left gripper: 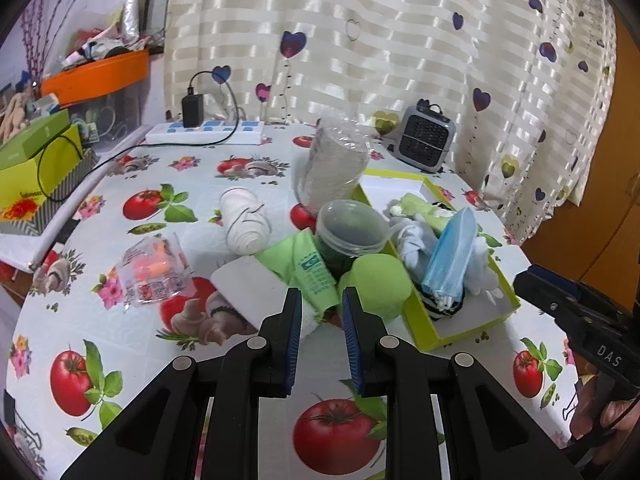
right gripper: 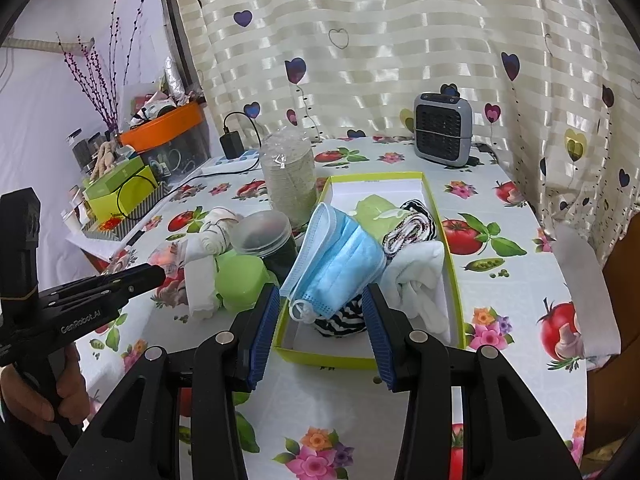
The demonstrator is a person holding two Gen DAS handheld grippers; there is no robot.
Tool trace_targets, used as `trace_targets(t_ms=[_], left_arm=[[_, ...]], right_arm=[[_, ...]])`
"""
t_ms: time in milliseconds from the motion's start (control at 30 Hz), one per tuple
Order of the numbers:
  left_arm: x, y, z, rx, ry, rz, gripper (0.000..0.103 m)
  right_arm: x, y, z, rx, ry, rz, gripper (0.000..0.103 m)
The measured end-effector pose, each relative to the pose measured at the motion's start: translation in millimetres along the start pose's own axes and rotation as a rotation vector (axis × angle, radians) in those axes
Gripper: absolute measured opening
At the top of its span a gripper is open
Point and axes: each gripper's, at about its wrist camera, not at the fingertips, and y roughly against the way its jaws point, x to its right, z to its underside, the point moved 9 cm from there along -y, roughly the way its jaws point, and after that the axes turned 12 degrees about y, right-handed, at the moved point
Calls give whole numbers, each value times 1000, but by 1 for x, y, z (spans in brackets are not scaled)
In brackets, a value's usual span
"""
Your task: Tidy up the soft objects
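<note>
Right wrist view: the right gripper [right gripper: 322,312] hangs with its fingers wide apart and empty over the near end of a yellow-green box [right gripper: 454,256], where a blue face mask [right gripper: 340,260] lies propped on a striped cloth [right gripper: 408,228] and a white cloth [right gripper: 420,280]. Left wrist view: the left gripper [left gripper: 320,308], fingers slightly apart and holding nothing, points at a heap on the tomato-print surface [left gripper: 120,360] just left of the box: a green sponge [left gripper: 378,280], a green tube [left gripper: 312,272], a white pad [left gripper: 252,284] and a lidded plastic jar [left gripper: 352,228]. A rolled white sock [left gripper: 244,220] and a clear packet [left gripper: 154,272] lie apart, farther left.

Several soft items already sit in the box, so the sorting looks partly done. The sponge appears light and springy; a gentle pinch across its rounded body should hold it, though it rests against the tube and jar and could drag them. The mask looks limp and nearly weightless, best taken by its pleated middle, not the thin ear loops, which may snag.
</note>
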Motion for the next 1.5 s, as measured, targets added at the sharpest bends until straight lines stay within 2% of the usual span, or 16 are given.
trace_targets(t_ms=[400, 500, 567, 867, 1067, 1200, 1500], left_arm=[[-41, -6, 2, -14, 67, -57, 20], [-46, -9, 3, -24, 79, -61, 23], [-48, -13, 5, -35, 93, -56, 29], [-64, -55, 9, -119, 215, -53, 32], [-61, -81, 12, -161, 237, -55, 32], [-58, -87, 10, -152, 221, -68, 32], [-66, -82, 4, -112, 225, -57, 18]], right_arm=[[-15, -6, 1, -4, 25, -34, 44], [-16, -8, 1, -6, 27, -38, 44], [-17, -9, 1, -8, 27, -40, 44], [-21, -16, 2, -18, 32, -50, 44], [-24, -22, 0, -23, 41, -56, 44], [-26, -24, -5, -19, 49, -58, 44], [-44, -31, -18, -10, 90, -74, 44]])
